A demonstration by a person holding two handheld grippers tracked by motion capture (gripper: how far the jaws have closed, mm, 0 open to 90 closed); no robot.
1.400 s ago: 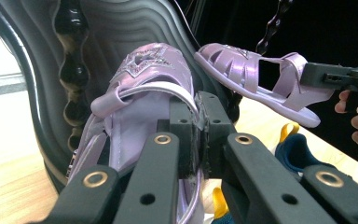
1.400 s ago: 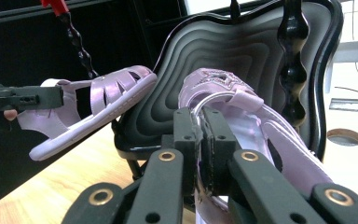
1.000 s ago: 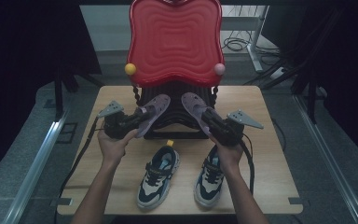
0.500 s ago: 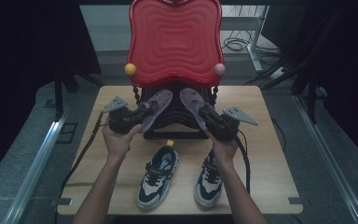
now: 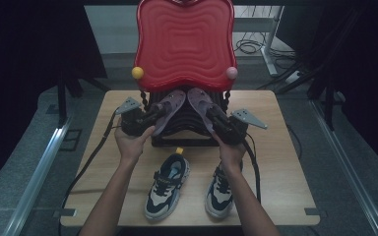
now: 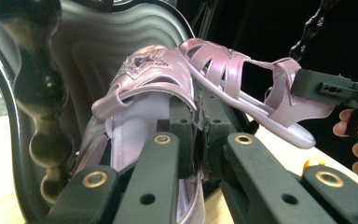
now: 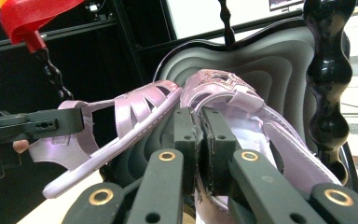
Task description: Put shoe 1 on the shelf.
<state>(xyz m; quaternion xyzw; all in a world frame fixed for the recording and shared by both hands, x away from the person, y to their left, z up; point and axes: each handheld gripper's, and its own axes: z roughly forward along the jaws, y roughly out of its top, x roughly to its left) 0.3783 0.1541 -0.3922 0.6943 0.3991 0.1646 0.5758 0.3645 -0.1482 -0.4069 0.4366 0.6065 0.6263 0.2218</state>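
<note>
high view: above, facing forward-down | gripper views: close, opposite sides | shared: purple sandals [image 5: 170,109]

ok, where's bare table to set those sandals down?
Bare wood left of the left sneaker and right of the right sneaker, out to the table edges. Crowded mid-table: rack, both sandals, both grippers.

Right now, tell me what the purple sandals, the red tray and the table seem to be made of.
Left sandal: glossy pearly purple, likely moulded plastic or faux leather; a glittery star sits on the strap.
Right sandal: same sheen and look.
Red tray: shiny rippled surface with highlights, probably plastic.
Table: pale matte top with faint grain, looks like wood or plywood.
</note>
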